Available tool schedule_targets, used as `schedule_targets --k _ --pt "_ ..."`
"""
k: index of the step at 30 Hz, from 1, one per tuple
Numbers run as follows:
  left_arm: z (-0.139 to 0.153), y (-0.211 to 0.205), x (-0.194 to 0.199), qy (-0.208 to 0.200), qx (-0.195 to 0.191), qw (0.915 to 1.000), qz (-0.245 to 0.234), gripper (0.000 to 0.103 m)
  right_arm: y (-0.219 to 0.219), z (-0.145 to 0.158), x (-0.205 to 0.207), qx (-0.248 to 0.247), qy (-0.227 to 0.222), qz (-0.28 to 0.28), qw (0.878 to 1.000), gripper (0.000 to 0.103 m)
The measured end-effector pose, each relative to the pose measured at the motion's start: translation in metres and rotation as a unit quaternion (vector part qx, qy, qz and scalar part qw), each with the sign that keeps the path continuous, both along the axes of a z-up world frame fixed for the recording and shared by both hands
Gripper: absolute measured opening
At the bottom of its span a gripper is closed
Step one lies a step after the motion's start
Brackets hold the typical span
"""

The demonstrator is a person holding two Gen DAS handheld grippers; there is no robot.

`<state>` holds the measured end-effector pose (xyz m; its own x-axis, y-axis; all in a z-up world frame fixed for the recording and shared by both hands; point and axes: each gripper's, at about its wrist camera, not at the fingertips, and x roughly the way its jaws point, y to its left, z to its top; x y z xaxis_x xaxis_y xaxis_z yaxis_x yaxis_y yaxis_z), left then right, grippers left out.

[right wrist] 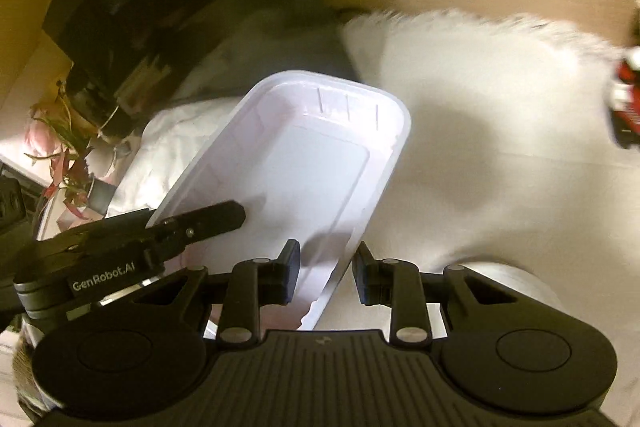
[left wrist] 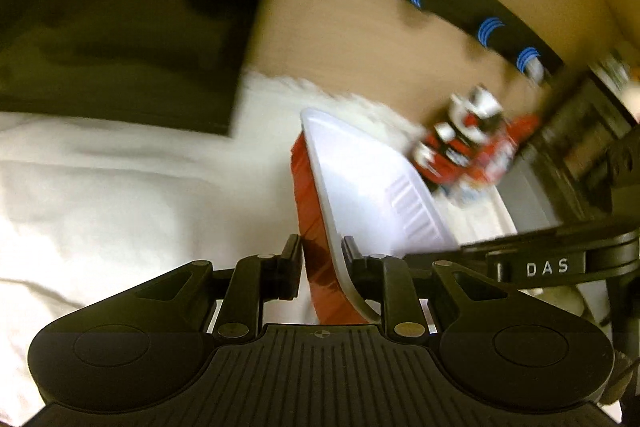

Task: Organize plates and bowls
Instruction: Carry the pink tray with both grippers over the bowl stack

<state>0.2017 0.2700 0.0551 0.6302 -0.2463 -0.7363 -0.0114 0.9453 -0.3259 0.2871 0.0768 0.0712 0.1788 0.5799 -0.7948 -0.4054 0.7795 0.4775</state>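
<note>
A white rectangular plastic tray [right wrist: 320, 163] hangs tilted in the air between both grippers. In the left wrist view the white tray [left wrist: 360, 179] shows edge-on with a red layer [left wrist: 310, 211] against its underside. My left gripper [left wrist: 320, 259] is shut on that white rim and the red layer together. It reaches in from the left as the left gripper [right wrist: 216, 217] in the right wrist view, one finger lying inside the tray. My right gripper [right wrist: 328, 267] straddles the tray's near right wall and is shut on it. It appears as the right gripper [left wrist: 440, 253] beside the tray.
Below lie a white cloth [left wrist: 100, 195] and a fluffy white rug [right wrist: 480, 99] on a wooden floor [left wrist: 328, 27]. A black board with blue marks [left wrist: 460, 3], blurred red-and-white objects [left wrist: 464, 147], pink flowers [right wrist: 52, 147] and a white roll [right wrist: 516, 283] are around.
</note>
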Motion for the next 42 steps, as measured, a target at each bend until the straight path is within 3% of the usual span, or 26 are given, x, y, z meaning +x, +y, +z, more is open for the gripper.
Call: schedule_targets --k 8,13,16,19,24,34,42 --pt "-0.041 -0.063 0.001 0.044 -0.018 0.996 -0.076 0.028 -0.065 -0.022 -0.034 -0.057 -0.025 -0.047 0.997 0.029" --pt "-0.071 -0.083 0.003 0.094 -0.028 0.99 -0.101 0.026 -0.091 -0.055 -0.043 -0.083 -0.004 -0.076 0.994 0.029" --pt "-0.066 -0.086 0.006 0.089 -0.025 0.99 -0.106 0.027 -0.099 -0.064 -0.047 -0.071 0.005 -0.094 0.993 0.029" --pt "-0.057 -0.085 0.01 0.081 -0.036 0.9903 -0.106 0.026 -0.101 -0.053 -0.049 -0.059 -0.011 -0.105 0.993 0.029" --pt "-0.044 -0.092 0.003 0.064 -0.018 0.9903 -0.122 0.026 -0.104 -0.039 -0.054 -0.053 -0.037 -0.106 0.992 0.029" --pt "-0.088 -0.077 -0.001 0.117 -0.029 0.9863 -0.113 0.022 -0.088 -0.073 -0.056 -0.065 -0.001 -0.1 0.993 0.029" --pt "-0.077 -0.066 0.007 0.103 -0.056 0.9882 -0.098 0.021 -0.08 -0.068 -0.041 -0.061 -0.02 -0.108 0.992 0.029"
